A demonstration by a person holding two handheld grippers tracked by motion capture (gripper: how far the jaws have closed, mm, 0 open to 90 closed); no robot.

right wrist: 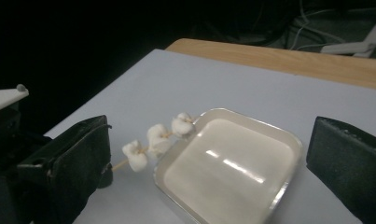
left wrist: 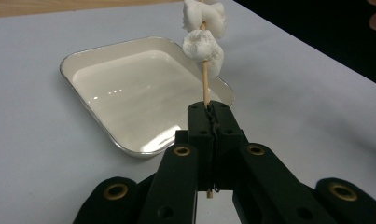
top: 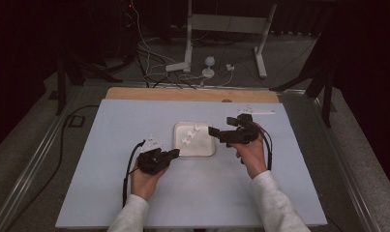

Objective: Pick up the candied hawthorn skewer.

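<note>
Sleeves: two pale sleeves enter nearest the camera, each hand carrying one tool over the table.
Left tool: left tool has its jaws pressed together, pinching the bare lower end of the skewer; it sits just left of the tray.
Skewer: a thin wooden stick that rises from the left tool's tips and slants out above the tray's near-left part, held up rather than lying in it.
Marshmallows: three white marshmallows threaded in a row along the skewer, beyond the left tool's tips; the nearest one sits a little clear of the jaws.
Tray: shallow white square tray between the two tools, nothing lying inside it.
Right tool: right tool hovers just right of the tray, jaws spread wide with nothing between them.
Progress: three pieces already sit on the stick, so the threading looks done or nearly so.
Left to do: probably laying the loaded skewer in the tray; no spare marshmallows are visible.
</note>
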